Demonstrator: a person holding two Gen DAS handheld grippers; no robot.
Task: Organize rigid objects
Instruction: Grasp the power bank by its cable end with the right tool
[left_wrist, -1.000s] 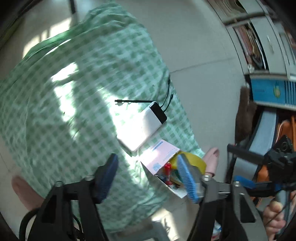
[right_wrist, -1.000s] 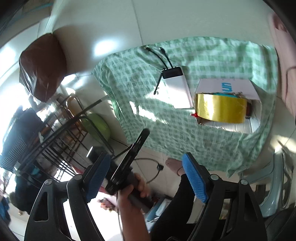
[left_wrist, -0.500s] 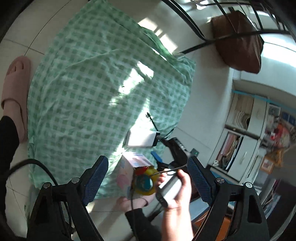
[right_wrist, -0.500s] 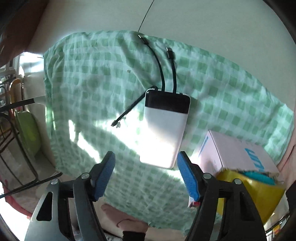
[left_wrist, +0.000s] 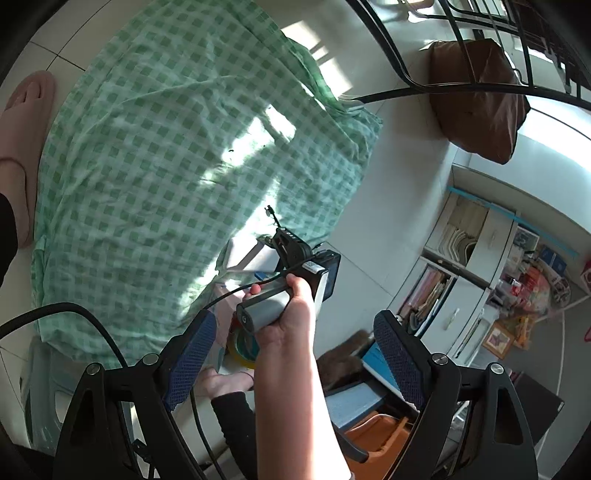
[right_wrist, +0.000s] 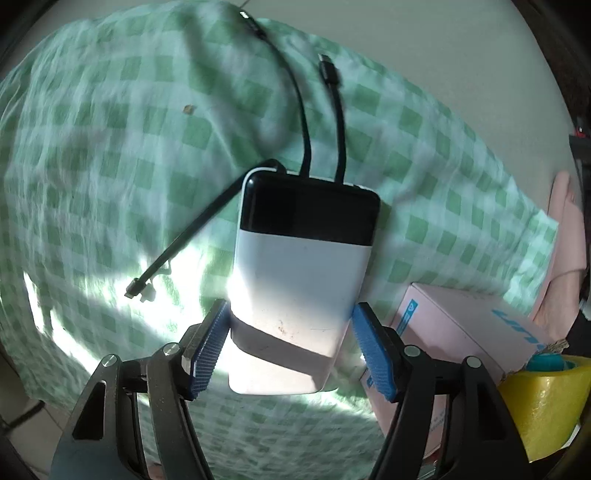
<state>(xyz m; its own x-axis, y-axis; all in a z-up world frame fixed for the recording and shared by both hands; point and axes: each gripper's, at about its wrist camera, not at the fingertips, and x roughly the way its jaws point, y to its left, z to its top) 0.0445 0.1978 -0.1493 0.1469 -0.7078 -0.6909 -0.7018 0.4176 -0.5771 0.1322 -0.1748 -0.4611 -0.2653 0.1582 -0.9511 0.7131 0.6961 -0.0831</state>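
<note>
A white power bank (right_wrist: 303, 266) with a black end and several short black cables (right_wrist: 303, 122) lies on a green checked cloth (right_wrist: 110, 166). My right gripper (right_wrist: 290, 347) points steeply down at it, and both blue pads sit against the near end's long sides. Beside it stands a pink box (right_wrist: 461, 332) holding a yellow tape roll (right_wrist: 543, 402). My left gripper (left_wrist: 295, 354) hangs open and holds nothing, off the cloth's (left_wrist: 166, 147) edge. It looks at the person's hand (left_wrist: 291, 317) holding the right gripper's body (left_wrist: 295, 254) over the power bank.
A pink slipper on a foot (left_wrist: 22, 122) rests at the cloth's left edge. A brown bag (left_wrist: 476, 99) and a black metal frame (left_wrist: 424, 85) stand beyond the cloth. White shelves with books (left_wrist: 480, 258) fill the right, and an orange stool (left_wrist: 373, 432) is below.
The right gripper came down from high above the cloth onto the power bank, and its jaws narrowed to its sides. The left gripper rolled and swung away, then held still.
</note>
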